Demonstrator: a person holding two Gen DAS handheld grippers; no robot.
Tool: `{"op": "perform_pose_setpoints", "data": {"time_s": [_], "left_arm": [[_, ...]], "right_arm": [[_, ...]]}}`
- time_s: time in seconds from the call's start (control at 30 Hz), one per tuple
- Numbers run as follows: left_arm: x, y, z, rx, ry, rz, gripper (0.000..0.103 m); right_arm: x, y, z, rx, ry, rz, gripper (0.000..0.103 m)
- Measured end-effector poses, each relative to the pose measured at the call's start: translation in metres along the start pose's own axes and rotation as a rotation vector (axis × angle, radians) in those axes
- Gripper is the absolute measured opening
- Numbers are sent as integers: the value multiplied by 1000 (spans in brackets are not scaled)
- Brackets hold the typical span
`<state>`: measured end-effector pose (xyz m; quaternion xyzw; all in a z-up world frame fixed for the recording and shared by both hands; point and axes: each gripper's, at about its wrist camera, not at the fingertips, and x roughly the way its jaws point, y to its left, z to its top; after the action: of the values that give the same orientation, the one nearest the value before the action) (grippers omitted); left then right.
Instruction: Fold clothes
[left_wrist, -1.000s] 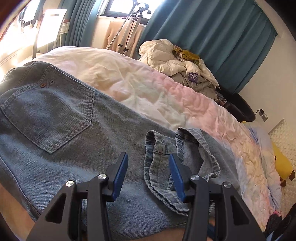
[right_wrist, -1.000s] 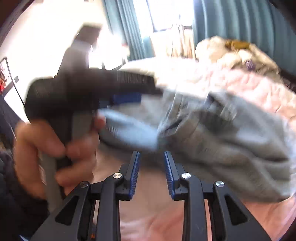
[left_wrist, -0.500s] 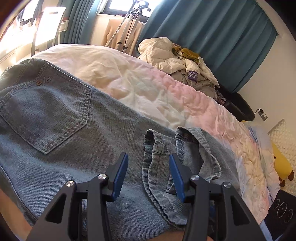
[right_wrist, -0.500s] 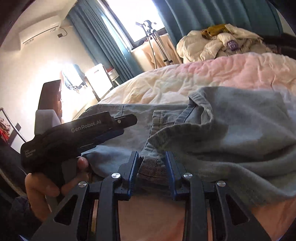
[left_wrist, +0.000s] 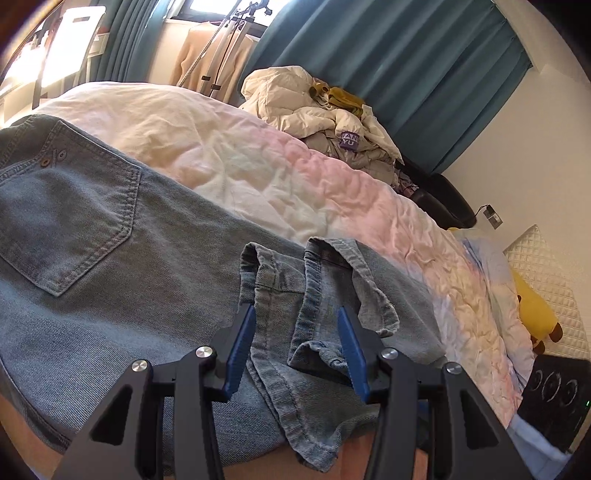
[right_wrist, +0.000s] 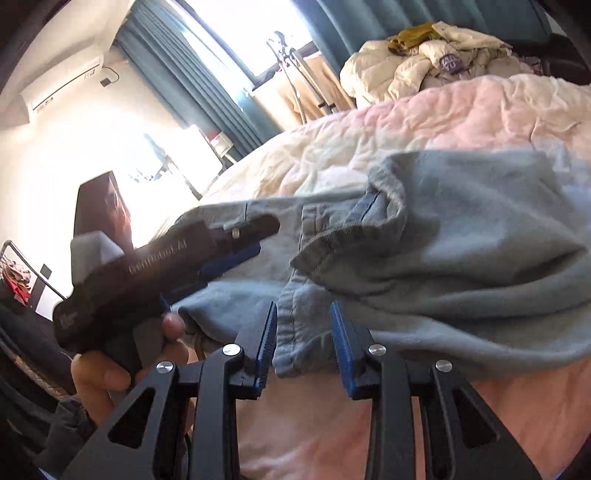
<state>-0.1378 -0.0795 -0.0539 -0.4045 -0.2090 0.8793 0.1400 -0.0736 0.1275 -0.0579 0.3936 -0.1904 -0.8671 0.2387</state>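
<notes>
Denim fills most of the left wrist view: pale blue jeans (left_wrist: 122, 280) lie spread on a pink and cream quilt (left_wrist: 258, 173), back pocket at the left and the leg hems bunched nearer the middle. The left gripper (left_wrist: 297, 354) stands released over those hems, its blue pads either side of the folds without pressing them. In the right wrist view a hand (right_wrist: 110, 369) at the left holds that same tool, and the right gripper (right_wrist: 303, 349) has a hem edge between its parted jaws, apparently loose. A heap of cream clothes (left_wrist: 314, 107) sits beyond the bed, and a yellow plush toy (left_wrist: 535, 314) lies at the far right.
</notes>
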Motion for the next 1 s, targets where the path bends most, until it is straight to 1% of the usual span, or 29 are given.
{"op": "perform_pose_setpoints", "data": {"time_s": [0.1,0.13,0.17,0.3,0.37,0.47,0.53,0.63,0.67,0.7,0.77,0.83,0.9,0.97,1.0], "left_arm": [[0,-2,-3,-21,22,-38,47],[0,-2,-4,-26,30,-50,47],[1,-4,-6,-26,39,-56,47],[4,-12,-12,-7,73,-68,47],[7,-15,-15,4,88,-64,47],[11,-17,-19,13,108,-56,47],[15,-17,-21,13,124,-61,47],[25,-20,-24,31,138,-58,47],[29,-20,-25,36,142,-54,47],[34,-20,-26,43,146,-49,47],[42,-19,-27,58,146,-39,47],[47,-18,-26,62,142,-45,47],[50,-16,-25,53,138,-47,46],[50,-14,-24,43,124,-43,40],[50,-14,-24,37,115,-42,33]], "right_arm": [[-14,-10,22,-4,-64,-62,31],[-12,-14,31,-2,-66,-86,31],[-8,-20,42,-1,-58,-107,31],[23,-35,87,-24,-7,-102,32],[38,-41,104,-42,9,-115,38],[67,-47,117,-79,55,-131,38],[82,-51,115,-86,89,-100,39],[98,-51,105,-119,141,-88,42],[103,-49,102,-141,151,-102,46],[107,-47,99,-161,157,-116,47],[115,-44,94,-191,165,-144,48],[117,-47,92,-189,145,-167,47],[117,-53,92,-162,124,-179,45],[114,-59,94,-141,111,-198,18],[113,-61,95,-133,104,-210,16]]}}
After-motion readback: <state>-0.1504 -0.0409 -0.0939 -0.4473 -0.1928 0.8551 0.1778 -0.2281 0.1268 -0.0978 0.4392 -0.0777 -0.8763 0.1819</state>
